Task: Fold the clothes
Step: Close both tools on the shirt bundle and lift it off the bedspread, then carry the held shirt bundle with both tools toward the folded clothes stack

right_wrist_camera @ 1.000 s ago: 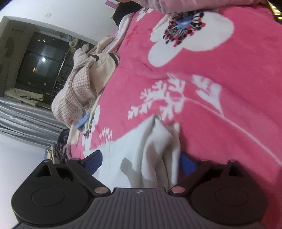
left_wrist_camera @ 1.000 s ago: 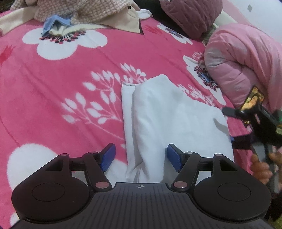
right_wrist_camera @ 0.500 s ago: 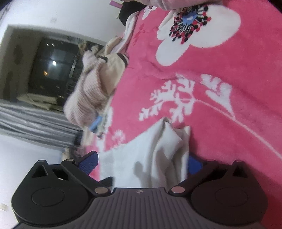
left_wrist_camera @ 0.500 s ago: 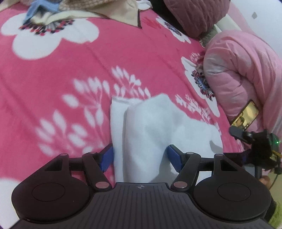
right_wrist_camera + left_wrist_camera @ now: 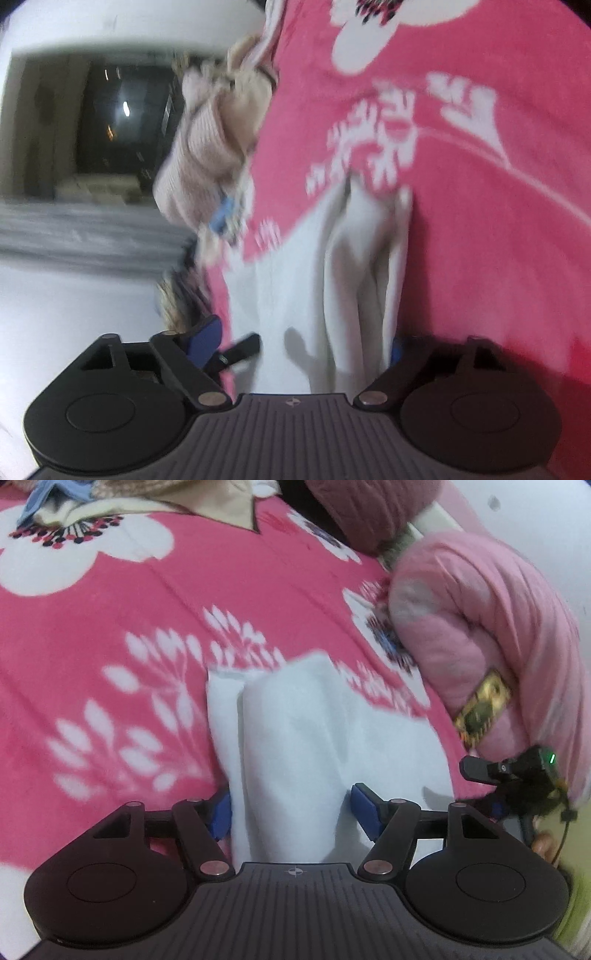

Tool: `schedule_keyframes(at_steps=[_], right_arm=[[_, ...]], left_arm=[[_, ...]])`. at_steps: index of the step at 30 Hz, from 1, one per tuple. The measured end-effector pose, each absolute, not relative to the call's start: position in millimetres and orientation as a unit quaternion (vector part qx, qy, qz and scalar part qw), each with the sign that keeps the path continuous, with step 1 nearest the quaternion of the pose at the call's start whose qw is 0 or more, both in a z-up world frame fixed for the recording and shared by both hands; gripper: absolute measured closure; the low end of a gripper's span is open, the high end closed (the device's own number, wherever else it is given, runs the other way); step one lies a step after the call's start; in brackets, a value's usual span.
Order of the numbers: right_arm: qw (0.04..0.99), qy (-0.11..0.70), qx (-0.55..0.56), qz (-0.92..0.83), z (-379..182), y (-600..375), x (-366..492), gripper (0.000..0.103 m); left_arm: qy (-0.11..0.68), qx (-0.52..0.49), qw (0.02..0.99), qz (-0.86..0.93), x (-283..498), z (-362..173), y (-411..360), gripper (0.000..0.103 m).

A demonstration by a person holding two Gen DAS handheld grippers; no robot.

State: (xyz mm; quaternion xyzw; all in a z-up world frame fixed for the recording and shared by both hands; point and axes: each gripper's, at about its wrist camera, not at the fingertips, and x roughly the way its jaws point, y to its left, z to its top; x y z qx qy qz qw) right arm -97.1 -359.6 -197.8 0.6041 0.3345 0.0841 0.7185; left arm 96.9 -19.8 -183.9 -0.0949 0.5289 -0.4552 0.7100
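Left wrist view: my left gripper (image 5: 293, 808) has its fingers spread wide, the folded white garment (image 5: 314, 746) lying between them on the pink floral bed cover (image 5: 110, 620). Right wrist view, blurred: my right gripper (image 5: 301, 338) is likewise agape, the garment's bunched edge (image 5: 354, 266) between its fingers, against the right one.

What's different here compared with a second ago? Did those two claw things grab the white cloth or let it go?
Both moved in closer along the white cloth, so it fills more of each view. The left gripper now straddles the folded edge, jaws open around it. The right gripper is likewise open around the bunched end. Neither grabbed nor released. The cloth lies folded on the pink floral blanket as before.
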Motion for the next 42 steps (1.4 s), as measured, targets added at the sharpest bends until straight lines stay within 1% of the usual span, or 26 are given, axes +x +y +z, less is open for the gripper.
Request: schedule_keyframes(at_steps=[1, 2, 4, 5, 6, 7, 9, 10, 12, 15, 18, 21, 26, 31, 37, 42], right_arm=[[0.715, 0.329, 0.612, 0.08, -202, -362, -94, 0.034], [0.712, 0.324, 0.619, 0.077, -206, -364, -91, 0.039], [0.717, 0.323, 0.613, 0.077, -209, -360, -94, 0.056], [0.72, 0.323, 0.61, 0.077, -210, -358, -95, 0.06], [0.721, 0.325, 0.607, 0.078, -211, -356, -96, 0.069], [0.722, 0.326, 0.605, 0.079, -212, -354, -97, 0.076], [0.729, 0.323, 0.599, 0.073, -211, -351, -98, 0.082], [0.734, 0.322, 0.593, 0.069, -209, -350, -98, 0.084], [0.763, 0.324, 0.556, 0.061, -195, -343, -98, 0.087], [0.805, 0.327, 0.492, 0.055, -172, -331, -98, 0.089], [0.838, 0.328, 0.434, 0.051, -150, -321, -96, 0.091], [0.849, 0.323, 0.413, 0.061, -134, -315, -93, 0.092], [0.874, 0.311, 0.36, 0.097, -98, -300, -59, 0.092], [0.891, 0.303, 0.312, 0.131, -71, -285, -11, 0.092], [0.9, 0.313, 0.256, 0.163, -48, -266, 61, 0.092], [0.899, 0.302, 0.233, 0.214, -36, -235, 130, 0.092]], left_arm=[[0.53, -0.102, 0.71, -0.452, 100, -185, -24, 0.038], [0.529, -0.102, 0.712, -0.45, 100, -185, -26, 0.038], [0.52, -0.094, 0.72, -0.45, 94, -183, -26, 0.042], [0.512, -0.086, 0.726, -0.451, 90, -181, -24, 0.047], [0.508, -0.087, 0.729, -0.451, 88, -181, -21, 0.052], [0.505, -0.094, 0.731, -0.449, 87, -182, -18, 0.054], [0.5, -0.105, 0.736, -0.444, 85, -182, -13, 0.063], [0.496, -0.106, 0.741, -0.44, 83, -180, -13, 0.066], [0.485, -0.103, 0.752, -0.434, 77, -174, -13, 0.077], [0.453, -0.071, 0.774, -0.436, 62, -158, -17, 0.084], [0.433, -0.057, 0.789, -0.433, 52, -145, -16, 0.085], [0.419, -0.064, 0.801, -0.422, 52, -132, -9, 0.086], [0.392, -0.086, 0.824, -0.4, 58, -108, 6, 0.086], [0.361, -0.113, 0.85, -0.367, 73, -88, 21, 0.086], [0.329, -0.157, 0.877, -0.313, 104, -84, 35, 0.086], [0.313, -0.162, 0.901, -0.254, 140, -71, 61, 0.086]])
